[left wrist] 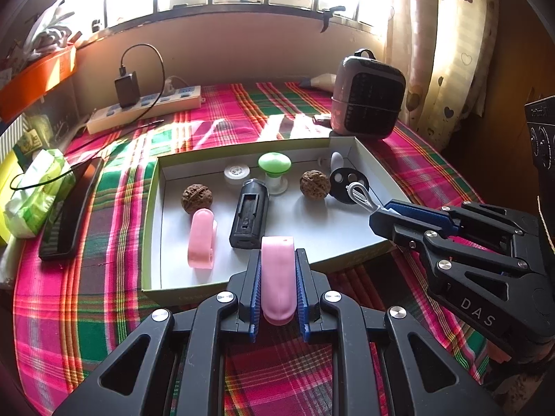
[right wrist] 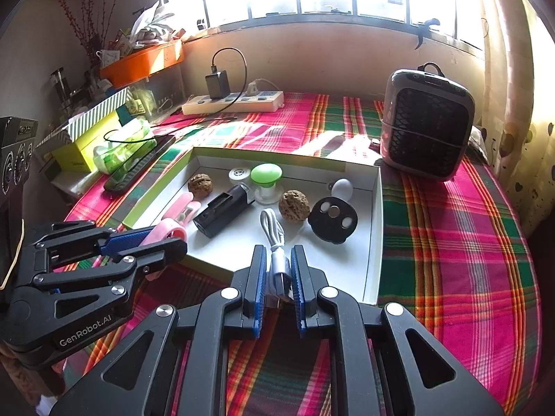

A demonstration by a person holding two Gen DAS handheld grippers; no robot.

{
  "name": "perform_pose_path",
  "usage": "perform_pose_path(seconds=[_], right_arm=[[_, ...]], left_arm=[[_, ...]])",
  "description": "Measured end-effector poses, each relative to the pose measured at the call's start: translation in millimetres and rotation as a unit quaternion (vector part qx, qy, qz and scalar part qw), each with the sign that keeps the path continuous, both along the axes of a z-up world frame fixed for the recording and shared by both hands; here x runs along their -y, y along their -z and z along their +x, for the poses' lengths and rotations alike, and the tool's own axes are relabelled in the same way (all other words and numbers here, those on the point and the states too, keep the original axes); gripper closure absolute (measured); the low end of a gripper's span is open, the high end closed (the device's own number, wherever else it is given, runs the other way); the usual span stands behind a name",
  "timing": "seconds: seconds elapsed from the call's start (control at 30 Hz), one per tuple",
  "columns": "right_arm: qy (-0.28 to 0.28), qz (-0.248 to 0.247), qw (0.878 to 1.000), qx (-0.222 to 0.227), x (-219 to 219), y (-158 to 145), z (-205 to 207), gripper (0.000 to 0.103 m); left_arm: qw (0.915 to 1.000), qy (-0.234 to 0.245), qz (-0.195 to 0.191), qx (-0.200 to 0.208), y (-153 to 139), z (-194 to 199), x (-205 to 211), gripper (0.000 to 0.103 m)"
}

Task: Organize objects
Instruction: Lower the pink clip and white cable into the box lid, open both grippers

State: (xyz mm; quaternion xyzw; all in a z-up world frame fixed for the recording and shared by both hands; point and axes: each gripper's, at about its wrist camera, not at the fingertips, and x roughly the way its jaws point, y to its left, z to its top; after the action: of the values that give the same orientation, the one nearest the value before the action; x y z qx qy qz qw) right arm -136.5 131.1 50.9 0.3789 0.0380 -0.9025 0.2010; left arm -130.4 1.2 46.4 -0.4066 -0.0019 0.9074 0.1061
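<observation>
My left gripper is squeezed tight on a pink clip, low in the middle of the left wrist view, right over the near wall of the box. My right gripper is pinched on a white cable, low in the middle of the right wrist view, and the cable's looped end hangs over the white floor inside the box. The box sits on a worktop with a pink and green checked cloth. Inside it lie a second pink clip at the left, a black case in the middle, 2 brown walnuts, a green knob, a small white round cap and a black round disc at the right. Just past the far right corner of the box stands a small heater. A white power strip lies in the upper left of the left wrist view, and a dark phone lies left of the box.
</observation>
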Motion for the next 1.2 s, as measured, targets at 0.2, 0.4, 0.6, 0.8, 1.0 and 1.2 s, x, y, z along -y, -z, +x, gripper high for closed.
perform_pose_path(seconds=[0.2,0.4,0.6,0.8,1.0,1.2], right_arm=[[-0.004,0.004,1.0,-0.002,2,-2,-8,0.088],[-0.005,0.016,1.0,-0.007,-2,-7,-22,0.088],[-0.027,0.034,0.999,-0.002,-6,-9,-41,0.088],[-0.049,0.047,0.998,0.019,-11,-1,-51,0.088],[-0.074,0.037,0.996,0.038,-11,10,-50,0.088],[-0.092,0.045,0.994,0.05,-5,17,-52,0.088]], left_arm=[[1.0,0.003,-0.001,-0.003,-6,-9,-3,0.087],[0.9999,0.01,0.004,0.0,-9,-23,-7,0.087],[0.9998,0.019,0.007,0.007,-7,-36,-18,0.087],[0.9996,0.023,0.003,0.013,-3,-46,-25,0.087],[0.9995,0.023,-0.001,0.023,5,-52,-28,0.087],[0.9993,0.023,-0.001,0.028,9,-55,-30,0.087]])
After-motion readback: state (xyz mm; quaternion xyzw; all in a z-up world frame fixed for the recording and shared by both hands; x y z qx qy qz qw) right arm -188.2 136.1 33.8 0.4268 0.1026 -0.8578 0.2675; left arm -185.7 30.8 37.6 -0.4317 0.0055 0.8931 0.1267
